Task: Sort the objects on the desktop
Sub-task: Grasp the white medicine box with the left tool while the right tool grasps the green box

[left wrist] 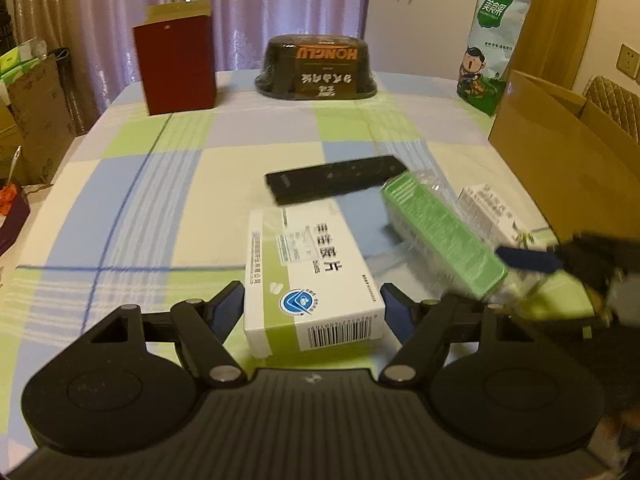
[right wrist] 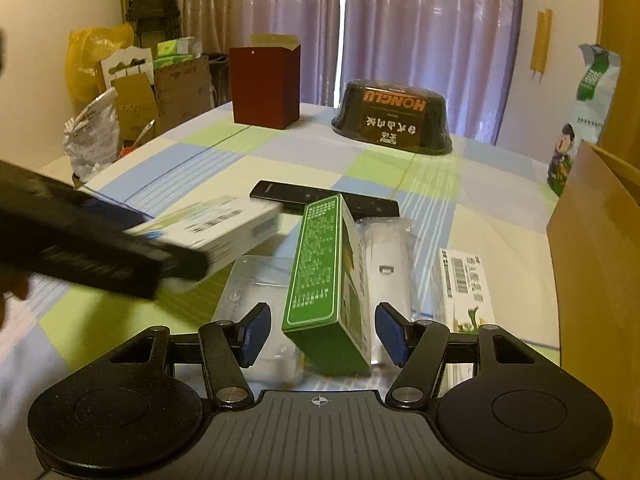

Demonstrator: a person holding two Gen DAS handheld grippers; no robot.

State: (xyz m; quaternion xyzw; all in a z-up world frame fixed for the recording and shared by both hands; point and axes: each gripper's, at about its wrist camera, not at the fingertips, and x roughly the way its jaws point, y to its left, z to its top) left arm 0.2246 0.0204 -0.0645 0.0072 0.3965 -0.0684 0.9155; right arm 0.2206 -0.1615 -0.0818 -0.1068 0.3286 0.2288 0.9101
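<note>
Left gripper (left wrist: 312, 308): matte black plastic body, ribbed grey centre plate with a small crosshair mark; two round black side discs; black linkage arms on silver pivot screws; jaws faced with dark blue pads (left wrist: 230, 306). Right gripper (right wrist: 320, 334): same build and colours, blue pads (right wrist: 256, 334).

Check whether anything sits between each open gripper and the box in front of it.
Nothing visible does. The white box lies directly between the left gripper's spread fingers, and the green box stands between the right gripper's fingers. Neither gripper touches its box yet.
</note>
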